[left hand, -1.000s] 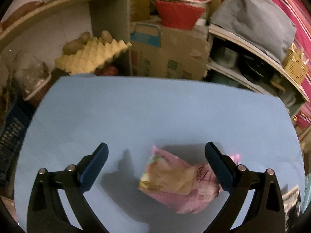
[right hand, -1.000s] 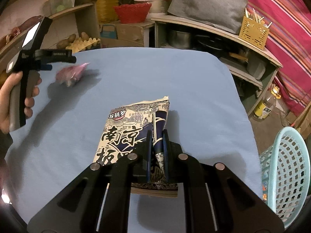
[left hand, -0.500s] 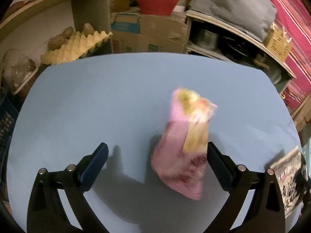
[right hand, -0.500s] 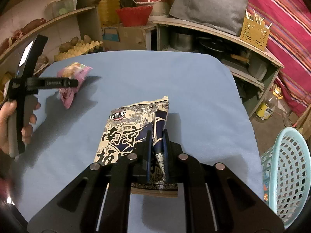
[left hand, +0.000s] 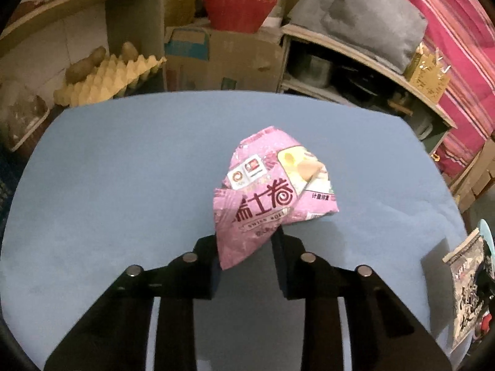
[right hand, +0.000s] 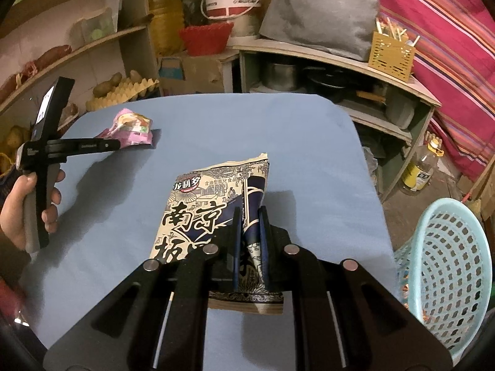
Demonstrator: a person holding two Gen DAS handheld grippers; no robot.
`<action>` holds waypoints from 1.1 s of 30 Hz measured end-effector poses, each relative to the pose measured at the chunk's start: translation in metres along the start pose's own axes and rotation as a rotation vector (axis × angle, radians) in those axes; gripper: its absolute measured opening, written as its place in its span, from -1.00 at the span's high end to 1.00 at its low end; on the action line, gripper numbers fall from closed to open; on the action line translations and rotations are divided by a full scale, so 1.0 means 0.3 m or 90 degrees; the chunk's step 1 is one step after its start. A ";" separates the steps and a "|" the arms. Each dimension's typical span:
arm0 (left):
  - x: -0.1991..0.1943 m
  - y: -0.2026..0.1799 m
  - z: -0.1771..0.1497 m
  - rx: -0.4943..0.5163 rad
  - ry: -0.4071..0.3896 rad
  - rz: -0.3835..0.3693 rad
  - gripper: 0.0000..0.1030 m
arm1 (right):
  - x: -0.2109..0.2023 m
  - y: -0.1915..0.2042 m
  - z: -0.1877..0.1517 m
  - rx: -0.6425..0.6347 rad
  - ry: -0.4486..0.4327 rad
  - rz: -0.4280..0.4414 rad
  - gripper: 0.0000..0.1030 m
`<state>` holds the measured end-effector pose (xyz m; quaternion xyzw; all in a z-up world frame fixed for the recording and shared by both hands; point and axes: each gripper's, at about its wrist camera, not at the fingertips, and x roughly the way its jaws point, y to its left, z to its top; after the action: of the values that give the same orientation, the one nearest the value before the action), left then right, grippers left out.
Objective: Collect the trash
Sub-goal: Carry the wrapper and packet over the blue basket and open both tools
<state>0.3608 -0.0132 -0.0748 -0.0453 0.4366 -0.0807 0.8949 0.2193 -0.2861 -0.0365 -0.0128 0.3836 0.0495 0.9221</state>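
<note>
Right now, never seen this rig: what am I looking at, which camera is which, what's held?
No robot: a person's hand carries a handheld two-finger gripper; there is one per hand, each with a fisheye camera looking along its fingers. In the left view, the left gripper is closing on a crumpled pink snack wrapper over the blue table. In the right view, the right gripper is shut on a flat navy-and-cream printed snack bag. A pale turquoise plastic mesh basket stands beside the table.
</note>
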 end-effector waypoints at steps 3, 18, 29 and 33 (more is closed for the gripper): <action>-0.053 -0.019 0.008 0.002 -0.017 0.000 0.52 | -0.023 -0.025 0.002 0.009 -0.008 0.003 0.78; -0.327 -0.317 -0.049 0.061 -0.097 0.030 0.52 | -0.217 -0.256 -0.028 0.075 -0.071 -0.023 0.78; -0.452 -0.705 -0.186 0.139 -0.149 -0.019 0.52 | -0.418 -0.664 -0.127 0.168 -0.125 -0.142 0.78; -0.442 -0.856 -0.234 0.160 -0.140 -0.055 0.52 | -0.470 -0.803 -0.172 0.195 -0.130 -0.188 0.78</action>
<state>0.1981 -0.2420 0.0236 0.0394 0.3201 -0.1673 0.9317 0.1085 -0.5404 0.0235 0.0762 0.2855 -0.1440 0.9444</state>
